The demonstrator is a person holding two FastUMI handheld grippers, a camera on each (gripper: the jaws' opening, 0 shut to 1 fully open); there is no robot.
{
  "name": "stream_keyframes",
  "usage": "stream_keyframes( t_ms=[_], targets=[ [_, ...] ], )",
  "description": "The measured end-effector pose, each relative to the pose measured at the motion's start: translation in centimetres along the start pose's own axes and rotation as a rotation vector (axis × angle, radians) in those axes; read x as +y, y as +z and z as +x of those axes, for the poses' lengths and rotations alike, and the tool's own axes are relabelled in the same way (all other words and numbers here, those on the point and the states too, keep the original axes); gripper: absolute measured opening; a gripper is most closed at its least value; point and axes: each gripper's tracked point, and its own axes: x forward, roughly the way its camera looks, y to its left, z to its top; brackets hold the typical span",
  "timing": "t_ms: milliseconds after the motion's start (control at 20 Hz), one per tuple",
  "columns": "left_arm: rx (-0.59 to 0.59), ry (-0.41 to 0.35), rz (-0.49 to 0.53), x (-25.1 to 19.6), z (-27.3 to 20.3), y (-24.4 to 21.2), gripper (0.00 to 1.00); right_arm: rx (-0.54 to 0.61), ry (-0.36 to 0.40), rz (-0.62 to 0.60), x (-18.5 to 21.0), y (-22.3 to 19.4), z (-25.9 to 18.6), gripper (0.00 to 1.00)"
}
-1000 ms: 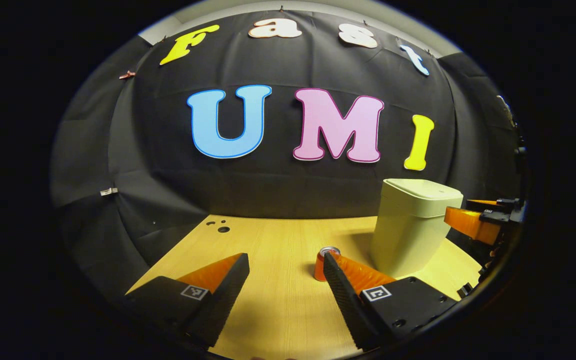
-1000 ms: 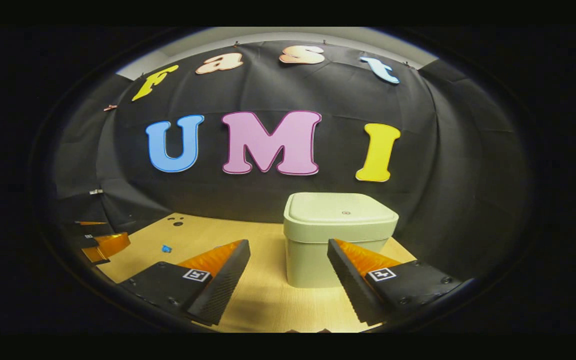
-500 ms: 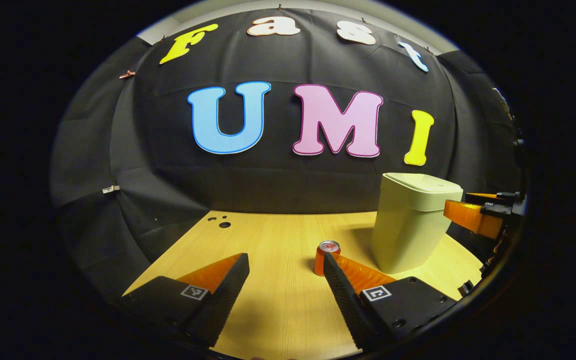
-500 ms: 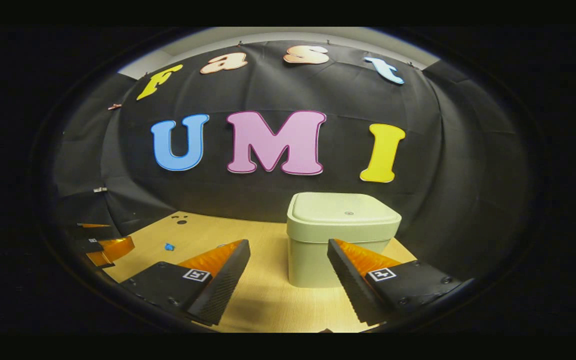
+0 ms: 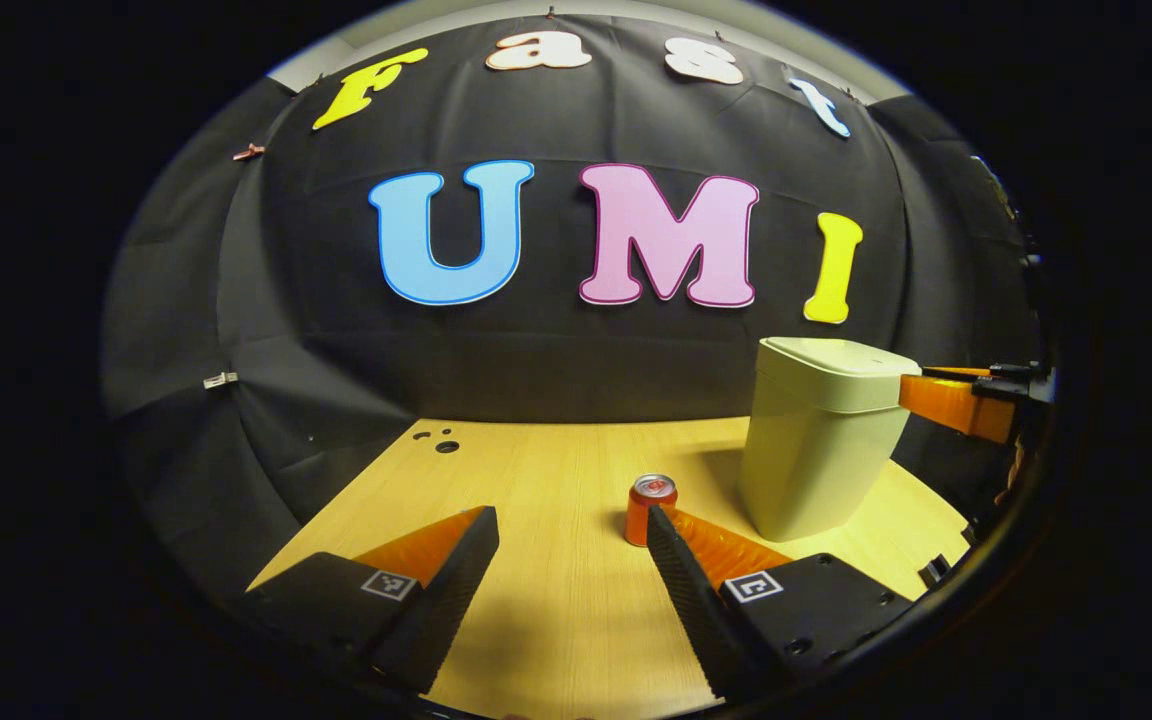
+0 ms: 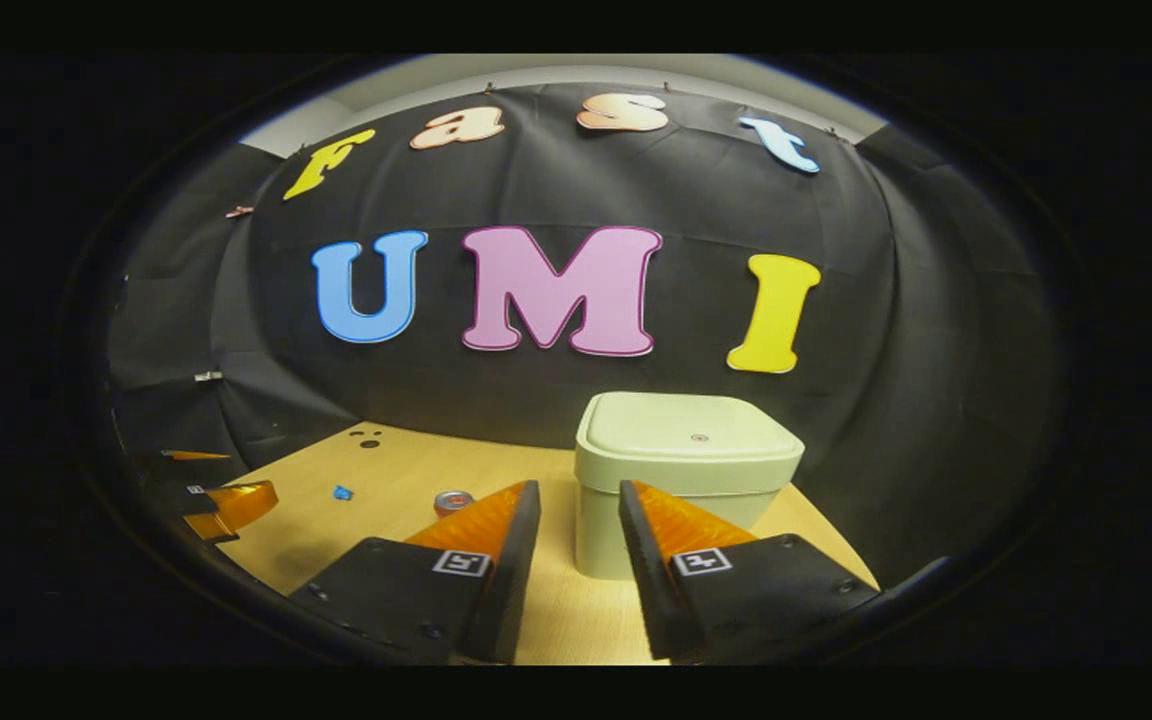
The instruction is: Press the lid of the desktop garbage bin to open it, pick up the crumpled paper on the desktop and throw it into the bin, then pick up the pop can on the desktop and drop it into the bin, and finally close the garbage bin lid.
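- Garbage bin [image 6: 688, 480]: pale, smooth plastic box with rounded corners and a flat lid that sits shut; it stands on the table's far right part, straight ahead of the right gripper.
- Table [image 5: 546, 480]: light wood-grain top with a few small dark holes near its far left corner.
- Left gripper [image 5: 573, 560]: wedge-shaped ribbed fingers, jaws spread wide and holding nothing, above the table's near edge.
- Right gripper [image 6: 579, 545]: jaws nearly together with a narrow gap, empty, aimed at the bin's front.
- Pop can [image 5: 650, 509]: small orange metal cylinder, upright, left of the bin and apart from it.
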Motion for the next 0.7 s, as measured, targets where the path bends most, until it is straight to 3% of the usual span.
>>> stream_keyframes(
  t_ms=[50, 100, 150, 200, 300, 350, 450, 500, 650, 700],
  targets=[
    [0.001, -0.001, 0.001, 0.0, -0.1, -0.1, 0.95, 0.003, 0.003, 0.002, -0.1, 0.1, 0.0, 0.4],
    [-0.001, -0.003, 0.002, -0.1, -0.1, 0.0, 0.96, 0.005, 0.003, 0.004, -0.1, 0.2, 0.1, 0.4],
    [-0.002, -0.003, 0.006, -0.2, -0.1, -0.1, 0.96, 0.006, 0.001, 0.007, -0.3, 0.3, 0.1, 0.26],
    [-0.001, 0.0, 0.01, -0.2, -0.1, -0.1, 0.96, 0.005, -0.004, 0.01, -0.4, 0.4, 0.2, 0.26],
    [0.001, 0.002, 0.01, -0.1, -0.2, -0.3, 0.96, 0.002, -0.01, 0.005, -0.7, 0.6, 0.4, 0.14],
    [0.005, 0.001, 0.008, -0.1, -0.2, -0.5, 0.96, 0.004, 0.004, 0.0, -0.6, 0.6, 0.6, 0.02],
    [0.013, 0.003, 0.01, 0.0, -0.3, -0.7, 0.96, 0.009, 0.024, -0.012, -0.4, 0.5, 0.7, 0.12],
    [0.014, 0.002, 0.013, -0.1, -0.2, -0.8, 0.96, 0.009, 0.033, -0.01, -0.5, 0.9, 0.6, 0.01],
    [0.012, 0.003, 0.019, 0.1, -0.2, -0.9, 0.96, 0.036, 0.035, 0.041, -1.2, 1.3, 1.4, 0.05],
    [0.013, 0.003, 0.019, 0.1, -0.1, -0.9, 0.96, 0.04, 0.018, 0.054, -1.9, 1.7, 1.8, 0.0]
  ],
)
